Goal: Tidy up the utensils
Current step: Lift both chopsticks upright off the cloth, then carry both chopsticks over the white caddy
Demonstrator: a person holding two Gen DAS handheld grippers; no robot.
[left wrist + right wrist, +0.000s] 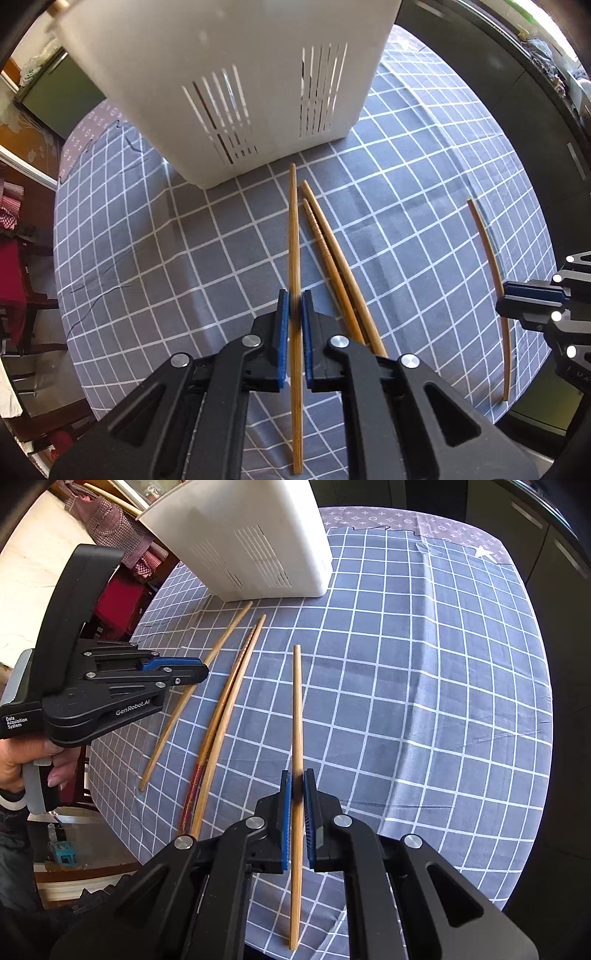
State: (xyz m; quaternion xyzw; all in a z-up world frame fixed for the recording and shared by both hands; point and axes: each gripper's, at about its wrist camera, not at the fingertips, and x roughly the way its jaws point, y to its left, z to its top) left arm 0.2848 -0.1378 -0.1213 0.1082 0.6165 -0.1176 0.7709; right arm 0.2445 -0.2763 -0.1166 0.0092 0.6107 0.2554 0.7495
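Note:
My left gripper (295, 299) is shut on a bamboo chopstick (294, 236) that points toward the white slotted utensil holder (229, 85). Two more chopsticks (332, 266) lie on the cloth just right of it. My right gripper (297, 779) is shut on another bamboo chopstick (296, 709); this one also shows in the left wrist view (491, 258), with the right gripper (532, 297) at the frame's right edge. In the right wrist view the left gripper (199, 668) is at the left, on its chopstick (218, 646), near the holder (255, 542).
A blue checked tablecloth (424, 664) covers the round table. The pair of loose chopsticks (229, 701) lies between the two grippers, one with a red patterned end. Dark cabinets (517, 122) stand beyond the table; chairs and red fabric (14, 277) are at the left.

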